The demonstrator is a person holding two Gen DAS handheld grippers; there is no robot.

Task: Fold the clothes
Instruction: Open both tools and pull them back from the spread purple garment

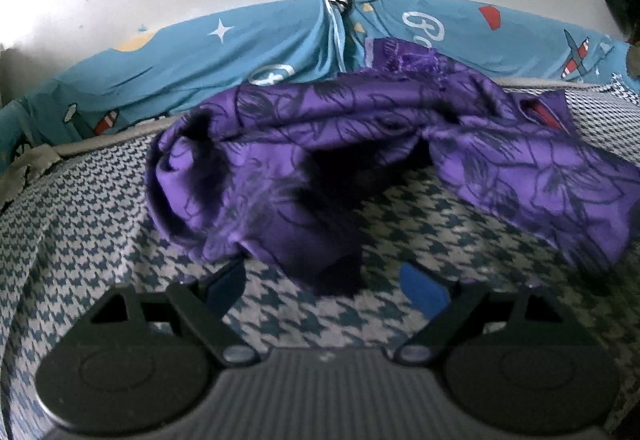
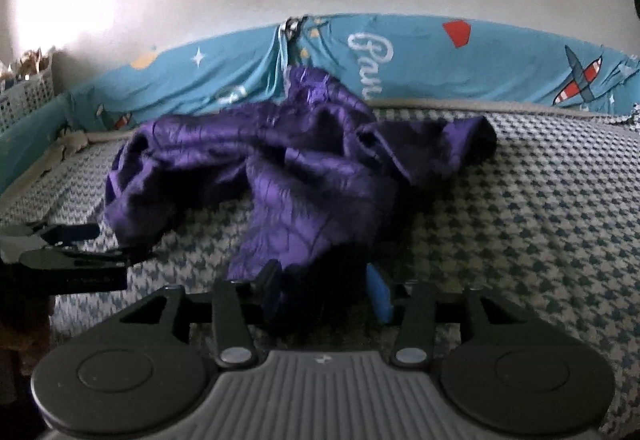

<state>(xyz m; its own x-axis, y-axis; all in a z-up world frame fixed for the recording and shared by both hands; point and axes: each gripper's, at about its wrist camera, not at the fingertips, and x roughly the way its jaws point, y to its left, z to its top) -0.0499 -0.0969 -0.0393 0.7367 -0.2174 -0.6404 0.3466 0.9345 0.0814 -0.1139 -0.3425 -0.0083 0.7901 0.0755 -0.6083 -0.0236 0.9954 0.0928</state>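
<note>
The left gripper [image 1: 324,284] points down at a slant, its blue-padded fingers [image 1: 424,290] spread wide with nothing pressed between them. The right gripper [image 2: 326,290] slants down likewise, its jaws partway apart, a purple garment [image 2: 296,175] lying between the pads; whether they press it is unclear.

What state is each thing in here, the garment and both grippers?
purple garment: crumpled in a heap on the houndstooth bed cover, unfolded.
left gripper: open, near edge of garment between its fingers, not clamped.
right gripper: partly open, cloth lying between its fingers, not pinched.
</note>
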